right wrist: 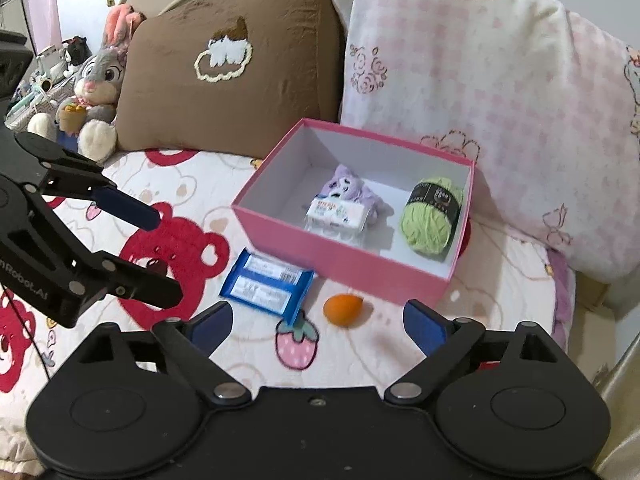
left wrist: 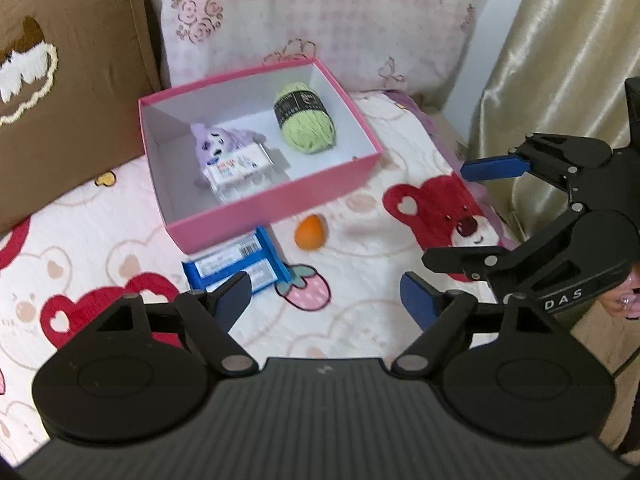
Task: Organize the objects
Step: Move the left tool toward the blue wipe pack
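Three things already lie in the pink box [right wrist: 344, 268]: a purple plush toy [right wrist: 352, 186], a white packet [right wrist: 336, 214] leaning on it, and a green yarn ball [right wrist: 430, 220]. Two remain on the bedspread [right wrist: 380, 360] just in front of the box: a blue packet [right wrist: 266, 286] and an orange egg-shaped thing [right wrist: 344, 309] (so roughly past halfway). The blue packet lies flat, long axis parallel to the box's near wall. The left gripper [left wrist: 324, 300] and right gripper [right wrist: 318, 322] both stand wide and empty.
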